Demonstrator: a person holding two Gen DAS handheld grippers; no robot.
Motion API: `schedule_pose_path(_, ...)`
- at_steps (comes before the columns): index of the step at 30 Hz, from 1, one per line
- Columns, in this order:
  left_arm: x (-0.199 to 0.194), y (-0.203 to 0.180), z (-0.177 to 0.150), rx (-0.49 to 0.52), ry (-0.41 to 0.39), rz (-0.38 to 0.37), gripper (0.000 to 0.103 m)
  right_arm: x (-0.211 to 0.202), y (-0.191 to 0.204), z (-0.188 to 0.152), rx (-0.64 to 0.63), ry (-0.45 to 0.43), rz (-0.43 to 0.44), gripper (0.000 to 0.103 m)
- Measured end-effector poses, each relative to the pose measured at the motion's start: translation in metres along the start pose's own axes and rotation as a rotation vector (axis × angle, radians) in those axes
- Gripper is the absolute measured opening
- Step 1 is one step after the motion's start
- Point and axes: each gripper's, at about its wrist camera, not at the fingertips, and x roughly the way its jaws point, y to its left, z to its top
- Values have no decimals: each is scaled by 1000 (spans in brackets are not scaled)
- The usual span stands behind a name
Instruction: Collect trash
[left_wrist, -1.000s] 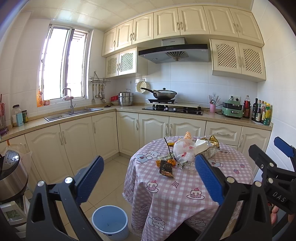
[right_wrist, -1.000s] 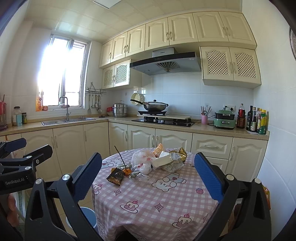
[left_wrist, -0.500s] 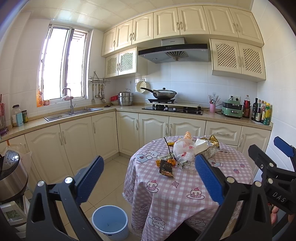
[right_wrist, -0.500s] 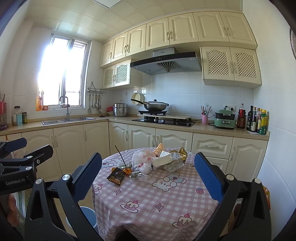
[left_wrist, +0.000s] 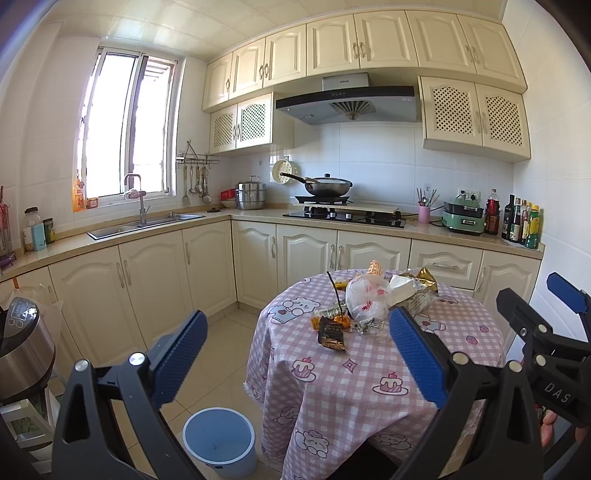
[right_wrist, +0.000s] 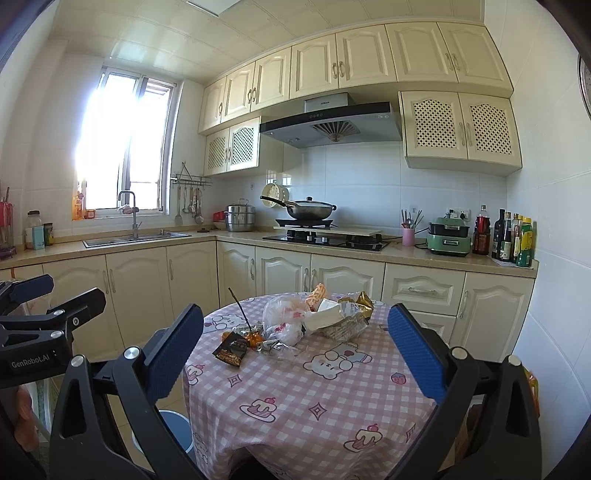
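A pile of trash lies on the round table with a pink checked cloth (left_wrist: 369, 369) (right_wrist: 314, 387): a white plastic bag (left_wrist: 367, 297) (right_wrist: 282, 317), a dark snack wrapper (left_wrist: 331, 334) (right_wrist: 231, 349), a gold foil wrapper (left_wrist: 421, 277) (right_wrist: 360, 301), white paper (right_wrist: 325, 314) and a thin black stick (left_wrist: 334, 291). A light blue bin (left_wrist: 218, 441) stands on the floor left of the table. My left gripper (left_wrist: 295, 354) is open and empty, short of the table. My right gripper (right_wrist: 295, 350) is open and empty above the near table edge.
Cream cabinets run along the back and left walls, with a sink (left_wrist: 144, 225), a hob with a wok (left_wrist: 327, 184) and bottles (left_wrist: 521, 221) on the counter. A rice cooker (left_wrist: 18, 347) stands at the left. The bin also shows in the right wrist view (right_wrist: 177, 428).
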Motion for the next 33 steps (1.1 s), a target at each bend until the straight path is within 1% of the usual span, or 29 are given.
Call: schedule_pose_path(33, 3, -2, -6, -3, 8, 0, 97, 1, 0, -4, 1, 11, 5, 96)
